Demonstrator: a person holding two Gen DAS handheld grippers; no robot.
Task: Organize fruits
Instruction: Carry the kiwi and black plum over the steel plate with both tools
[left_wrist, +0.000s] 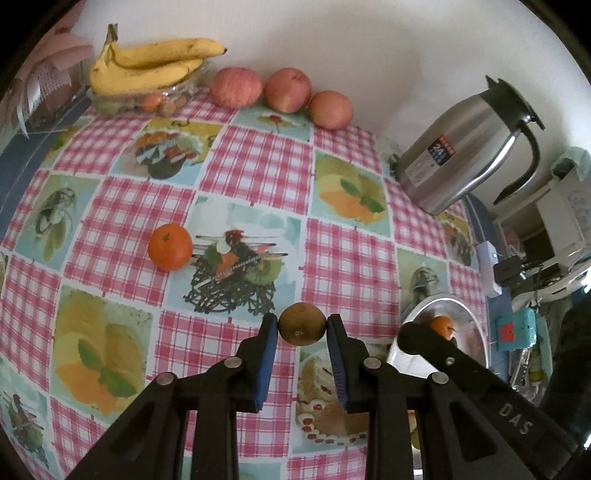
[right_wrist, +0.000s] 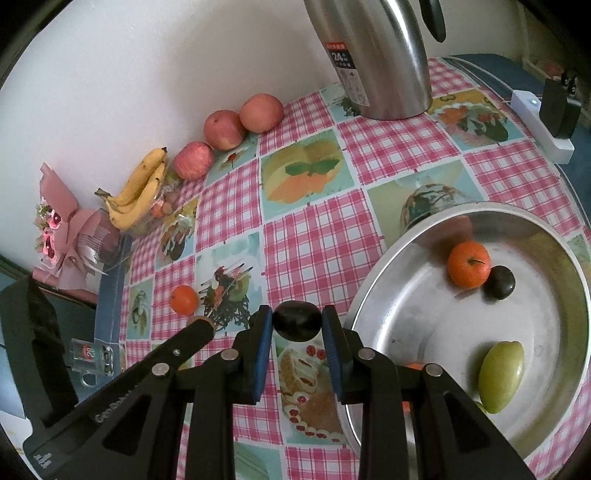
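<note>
My left gripper (left_wrist: 302, 325) is shut on a brown, kiwi-like fruit (left_wrist: 302, 324), held above the chequered tablecloth. My right gripper (right_wrist: 296, 321) is shut on a dark plum (right_wrist: 296, 320) just left of a metal basin (right_wrist: 424, 314). In the basin lie an orange (right_wrist: 469, 264), another dark plum (right_wrist: 499, 282) and a green fruit (right_wrist: 502, 376). A loose orange (left_wrist: 170, 246) sits on the cloth to the left of my left gripper. Along the wall are bananas (left_wrist: 147, 64) on a clear dish and three apples (left_wrist: 236, 88).
A steel thermos jug (left_wrist: 469, 147) stands at the back right by the wall. A pink bouquet (right_wrist: 62, 236) and a glass mug (right_wrist: 92, 356) are at the table's left end. A white power strip (right_wrist: 539, 122) lies beyond the basin, near the table edge.
</note>
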